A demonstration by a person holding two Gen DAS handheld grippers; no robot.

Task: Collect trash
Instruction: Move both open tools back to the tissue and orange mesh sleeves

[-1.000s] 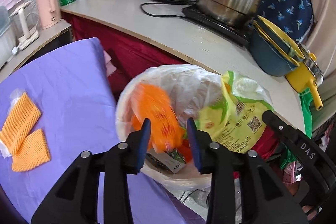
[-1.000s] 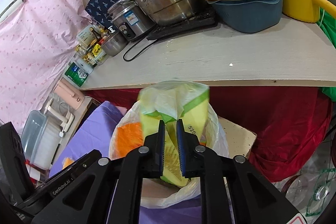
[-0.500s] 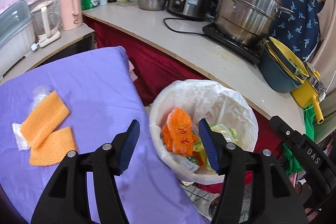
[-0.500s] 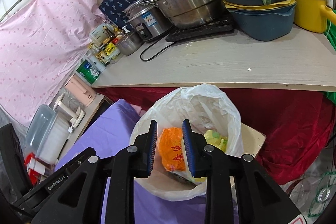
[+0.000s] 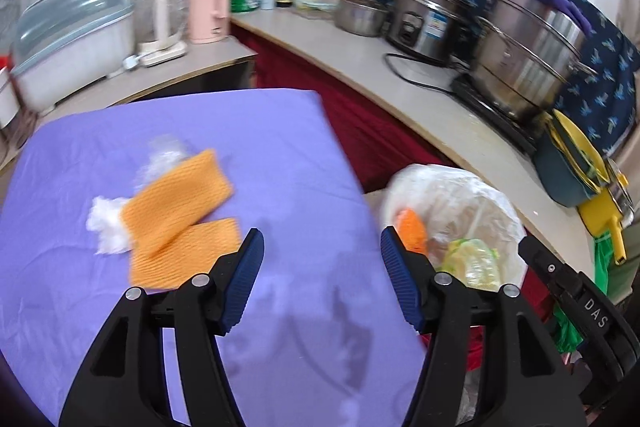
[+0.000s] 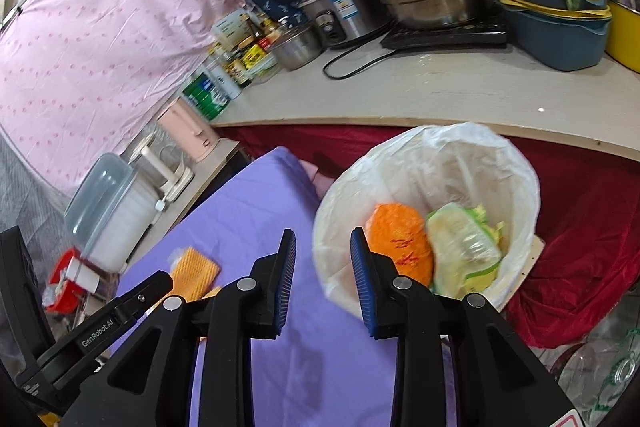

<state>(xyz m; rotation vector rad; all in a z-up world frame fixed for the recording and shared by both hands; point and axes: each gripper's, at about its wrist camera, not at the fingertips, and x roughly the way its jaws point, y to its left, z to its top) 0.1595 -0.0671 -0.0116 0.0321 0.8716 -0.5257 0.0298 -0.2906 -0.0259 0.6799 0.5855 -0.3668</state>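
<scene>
Both the left gripper [image 5: 322,279] and right gripper [image 6: 323,281] are opening with nothing between them, two orange foam nets [image 5: 176,199] (ribbed, flattened) lying ahead-left of the left one.

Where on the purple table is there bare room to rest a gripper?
Bare: the purple table between the orange nets and the edge by the trash bin, and its near part. Crowded: the counter with pots.
</scene>
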